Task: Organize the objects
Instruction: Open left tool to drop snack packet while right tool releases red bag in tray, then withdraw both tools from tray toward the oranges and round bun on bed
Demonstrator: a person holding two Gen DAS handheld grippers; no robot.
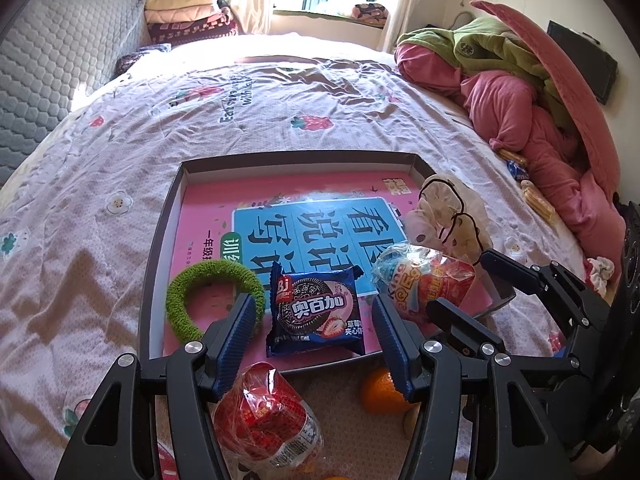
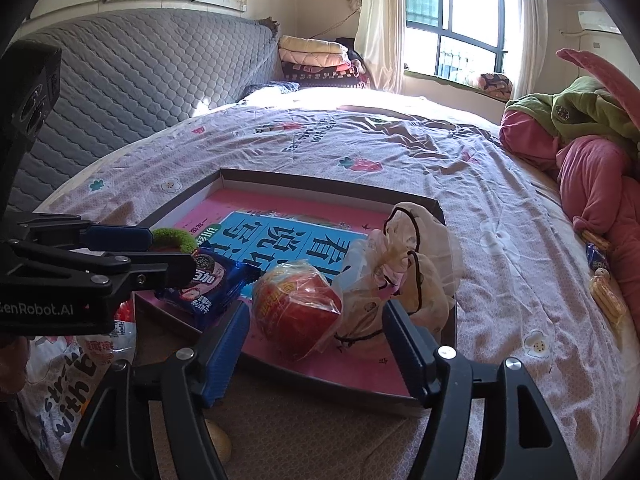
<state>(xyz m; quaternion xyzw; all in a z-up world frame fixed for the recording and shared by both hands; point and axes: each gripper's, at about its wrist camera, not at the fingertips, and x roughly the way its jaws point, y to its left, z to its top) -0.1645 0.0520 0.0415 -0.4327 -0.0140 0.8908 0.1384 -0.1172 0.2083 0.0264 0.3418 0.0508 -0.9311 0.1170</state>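
Observation:
A shallow dark tray [image 1: 160, 240] lies on the bed with a pink and blue book [image 1: 320, 220] flat inside it. On the book lie a green fuzzy ring [image 1: 200, 280], a blue cookie packet [image 1: 316, 312], a red wrapped snack ball [image 2: 296, 312] and a beige drawstring bag [image 2: 404, 264]. My left gripper [image 1: 312, 308] hovers open over the cookie packet, gripping nothing. My right gripper [image 2: 316, 312] stands open astride the red snack ball, whose wrapper sits between the pads [image 2: 228, 344] without being pressed. The right gripper [image 1: 458, 282] also shows at the tray's right edge in the left wrist view.
An orange [image 1: 382, 394] and a second red wrapped packet [image 1: 268, 412] lie on the sheet in front of the tray. Pink and green bedding [image 1: 520, 100] is piled at the right, with small yellow snacks [image 1: 536, 196] beside it. A grey quilted headboard [image 2: 140, 80] stands at the left.

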